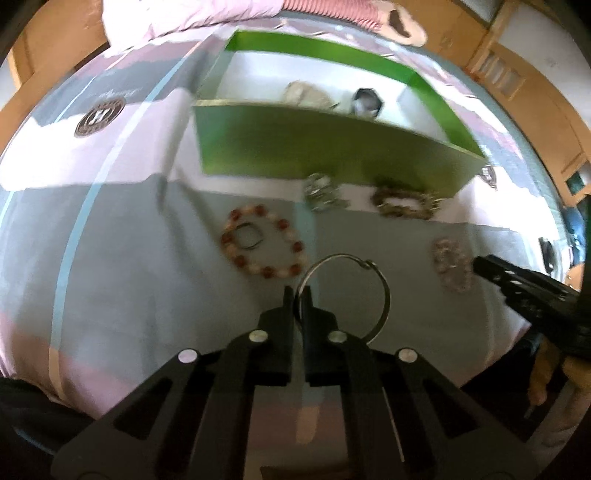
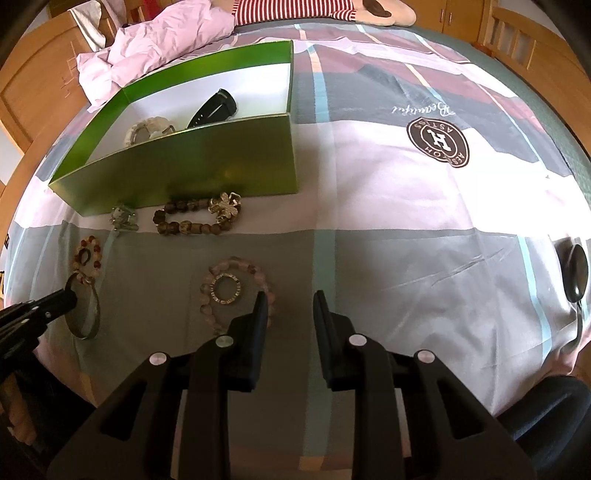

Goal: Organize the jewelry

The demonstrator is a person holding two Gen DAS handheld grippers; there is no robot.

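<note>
My left gripper (image 1: 298, 295) is shut on a thin metal bangle (image 1: 384, 291), held just above the bedspread; it also shows in the right wrist view (image 2: 92, 314). My right gripper (image 2: 290, 301) is open and empty, just right of a pink bead bracelet (image 2: 258, 273) with a metal ring (image 2: 225, 290) inside it. A green box (image 1: 314, 147) stands behind, holding a pale bracelet (image 2: 147, 127) and a black watch (image 2: 216, 107). In front of it lie a red-and-white bead bracelet (image 1: 264, 271), a silver piece (image 1: 321, 192) and a brown bead bracelet (image 2: 184, 223).
The jewelry lies on a patterned bedspread (image 2: 406, 221) over a bed. A crumpled pink quilt (image 2: 155, 40) and a plush toy (image 2: 373, 9) lie at the far end. A black round object (image 2: 576, 273) rests at the right edge. Wooden furniture surrounds the bed.
</note>
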